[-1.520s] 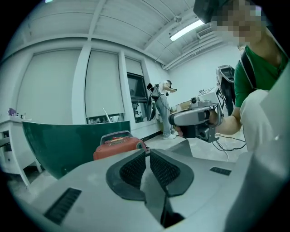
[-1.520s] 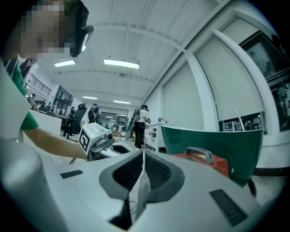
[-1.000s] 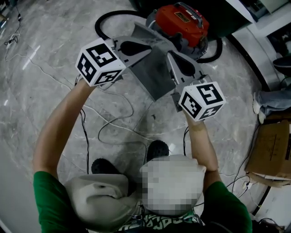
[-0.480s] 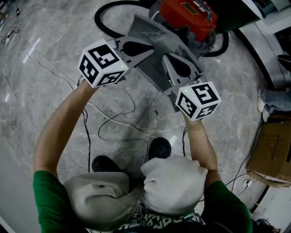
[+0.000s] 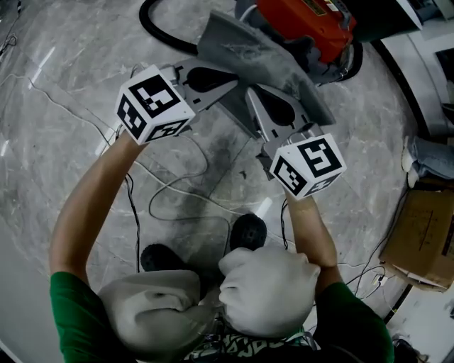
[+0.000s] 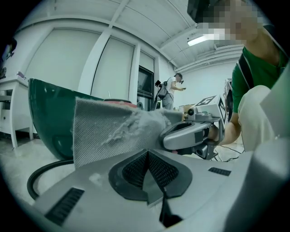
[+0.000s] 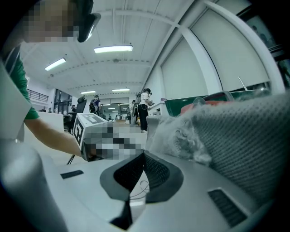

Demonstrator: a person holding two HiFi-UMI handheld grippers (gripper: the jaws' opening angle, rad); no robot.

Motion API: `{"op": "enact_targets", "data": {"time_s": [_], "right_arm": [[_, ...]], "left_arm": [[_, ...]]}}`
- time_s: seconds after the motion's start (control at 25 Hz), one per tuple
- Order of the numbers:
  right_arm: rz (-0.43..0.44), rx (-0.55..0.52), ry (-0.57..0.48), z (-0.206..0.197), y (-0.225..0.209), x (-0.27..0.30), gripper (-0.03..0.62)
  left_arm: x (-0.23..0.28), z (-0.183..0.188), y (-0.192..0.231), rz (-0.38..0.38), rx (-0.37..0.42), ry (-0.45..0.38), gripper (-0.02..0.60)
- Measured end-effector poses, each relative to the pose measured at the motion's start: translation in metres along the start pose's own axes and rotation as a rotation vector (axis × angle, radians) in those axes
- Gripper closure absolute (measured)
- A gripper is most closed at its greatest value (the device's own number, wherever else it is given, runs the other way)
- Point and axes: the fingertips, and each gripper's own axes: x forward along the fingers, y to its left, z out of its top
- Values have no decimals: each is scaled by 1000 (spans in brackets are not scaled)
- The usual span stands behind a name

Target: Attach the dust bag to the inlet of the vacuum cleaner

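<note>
The grey fabric dust bag (image 5: 245, 49) hangs between my two grippers, just in front of the red vacuum cleaner (image 5: 308, 21) on the floor. My left gripper (image 5: 237, 80) comes in from the left and is shut on the bag's near edge. My right gripper (image 5: 252, 92) comes up from below right and is shut at the same edge. In the left gripper view the bag (image 6: 113, 129) rises behind the shut jaws (image 6: 147, 156), with the right gripper (image 6: 190, 136) beside it. In the right gripper view the fuzzy bag (image 7: 226, 131) lies over the right jaw (image 7: 142, 158). The vacuum's inlet is hidden.
A black hose (image 5: 159, 32) curls from the vacuum at the top left. Thin cables (image 5: 177, 191) trail over the marble floor by the person's shoes (image 5: 245, 230). A cardboard box (image 5: 422, 234) sits at the right. A green tub (image 6: 50, 113) stands behind the bag.
Both grippers have sunk together with the bag. The bag now lies closer to the vacuum's front, more spread out than before.
</note>
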Motion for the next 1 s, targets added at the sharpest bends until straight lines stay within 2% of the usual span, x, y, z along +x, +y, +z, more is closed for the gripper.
{"op": "enact_targets", "data": {"time_s": [0.24,0.36,0.48,0.64,0.88,1.0], "right_arm": [[44,1,53,-13,16,13,586],[50,52,117,-1,27,11,586],[78,65,182,43,51,-3,586],[99,59,237,135,77,-32,586],[49,72,313,295,99,-102,586],[16,80,315,382,105,-137,586]], "left_arm": [[-15,-17,9,-13,-36,46,578],[-49,3,13,19,-77,62,578],[-89,36,6,47,-129,90,578],[-136,119,-5,89,-191,85,578],[-205,280,-32,199,-281,41,578],[-241,363,-50,263,-347,20,578]]}}
